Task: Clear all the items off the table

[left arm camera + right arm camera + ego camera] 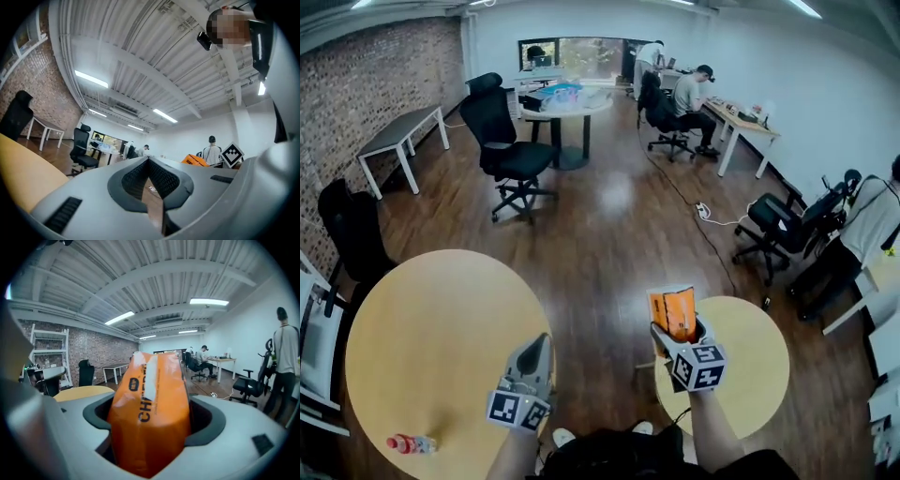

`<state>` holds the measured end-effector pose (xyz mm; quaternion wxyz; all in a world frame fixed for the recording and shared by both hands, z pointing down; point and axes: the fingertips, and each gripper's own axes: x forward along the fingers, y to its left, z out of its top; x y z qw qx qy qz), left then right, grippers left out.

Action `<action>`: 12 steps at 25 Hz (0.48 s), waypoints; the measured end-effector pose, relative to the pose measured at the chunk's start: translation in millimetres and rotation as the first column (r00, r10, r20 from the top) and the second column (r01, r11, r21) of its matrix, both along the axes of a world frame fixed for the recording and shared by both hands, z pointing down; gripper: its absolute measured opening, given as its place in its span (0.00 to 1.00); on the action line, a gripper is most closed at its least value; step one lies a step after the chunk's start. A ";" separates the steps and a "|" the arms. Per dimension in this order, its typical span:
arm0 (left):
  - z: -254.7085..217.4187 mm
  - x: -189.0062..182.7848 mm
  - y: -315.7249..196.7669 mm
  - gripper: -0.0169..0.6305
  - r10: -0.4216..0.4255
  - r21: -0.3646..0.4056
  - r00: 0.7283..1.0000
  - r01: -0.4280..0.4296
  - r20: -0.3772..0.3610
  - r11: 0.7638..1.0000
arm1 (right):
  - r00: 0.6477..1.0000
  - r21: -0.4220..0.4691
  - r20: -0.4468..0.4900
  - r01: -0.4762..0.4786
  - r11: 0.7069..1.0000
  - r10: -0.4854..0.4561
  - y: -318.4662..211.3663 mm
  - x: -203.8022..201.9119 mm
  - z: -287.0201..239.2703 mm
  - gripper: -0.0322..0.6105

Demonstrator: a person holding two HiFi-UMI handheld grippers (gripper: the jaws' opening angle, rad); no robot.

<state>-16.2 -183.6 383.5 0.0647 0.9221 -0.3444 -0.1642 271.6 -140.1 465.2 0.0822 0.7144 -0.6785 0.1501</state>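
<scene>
Above open floor, right claw clamped on orange packet, left claw together

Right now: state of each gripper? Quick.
Left gripper: closed, empty.
Right gripper: closed on the orange packet.

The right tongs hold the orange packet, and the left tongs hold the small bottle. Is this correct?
No. The left gripper view shows the left tongs shut on nothing; the small bottle lies on the round table. The rest is right.
</scene>
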 end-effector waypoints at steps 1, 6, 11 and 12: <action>0.9 20.1 3.6 0.03 0.035 -0.013 0.999 -0.035 -0.010 0.999 | 1.000 0.004 0.011 -0.029 1.000 0.029 11.3 18.1 0.3 0.72; 6.5 130.2 32.9 0.03 0.190 -0.026 0.982 -0.190 0.004 0.981 | 0.980 0.006 0.040 -0.197 0.980 0.197 82.4 122.7 11.3 0.72; 10.6 218.2 57.8 0.03 0.315 -0.036 0.949 -0.315 0.018 0.949 | 0.935 -0.003 0.083 -0.346 0.938 0.345 151.4 203.7 32.0 0.72; 12.6 234.9 63.3 0.03 0.343 -0.038 0.939 -0.342 0.022 0.939 | 0.920 -0.011 0.086 -0.382 0.924 0.382 168.0 218.3 38.4 0.72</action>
